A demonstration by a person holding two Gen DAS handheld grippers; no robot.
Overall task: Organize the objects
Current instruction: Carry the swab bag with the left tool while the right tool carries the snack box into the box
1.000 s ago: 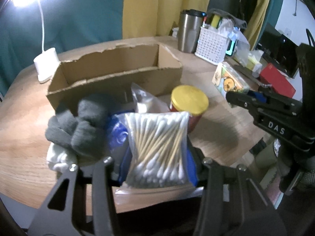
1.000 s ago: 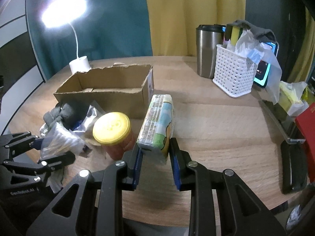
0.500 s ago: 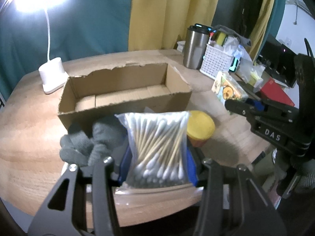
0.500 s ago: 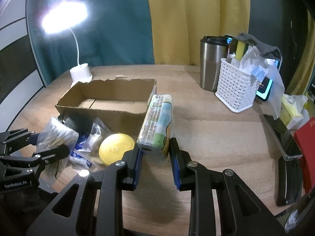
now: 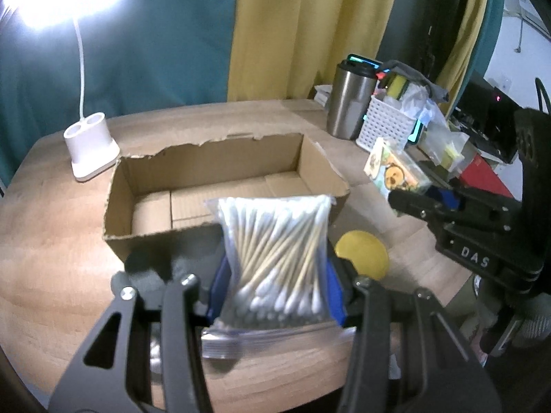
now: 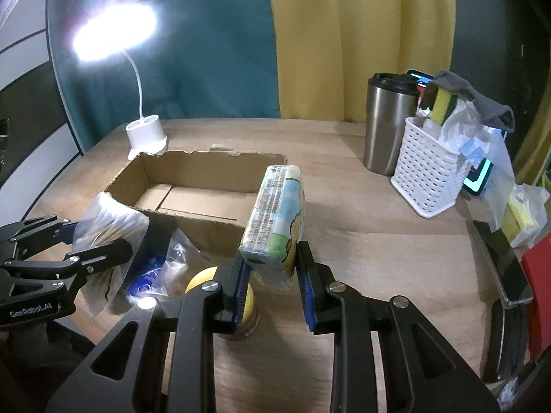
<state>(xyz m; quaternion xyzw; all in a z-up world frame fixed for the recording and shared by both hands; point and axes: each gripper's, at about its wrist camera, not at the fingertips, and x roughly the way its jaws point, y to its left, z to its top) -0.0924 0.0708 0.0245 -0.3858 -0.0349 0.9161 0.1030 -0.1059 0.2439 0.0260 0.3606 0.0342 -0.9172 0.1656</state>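
My left gripper (image 5: pixel 275 282) is shut on a clear bag of cotton swabs (image 5: pixel 277 261), held above the table in front of an open cardboard box (image 5: pixel 220 186). That bag of swabs (image 6: pixel 110 227) also shows at the left of the right wrist view. My right gripper (image 6: pixel 270 268) is shut on a colourful tissue pack (image 6: pixel 275 216), held upright just right of the box (image 6: pixel 193 189). A yellow-lidded jar (image 5: pixel 361 254) stands below both grippers, and grey gloves (image 5: pixel 151 268) lie partly hidden behind my left fingers.
A white lamp base (image 5: pixel 91 146) stands left of the box. A steel tumbler (image 6: pixel 389 120) and a white basket (image 6: pixel 427 172) stuffed with items are at the back right. A crumpled plastic bag with blue items (image 6: pixel 155 268) lies by the jar. A red box (image 6: pixel 537 296) sits at the right edge.
Both grippers have risen and moved toward the box with their loads. The gloves and jar now sit lower in the left wrist view, and the inside of the box shows more.
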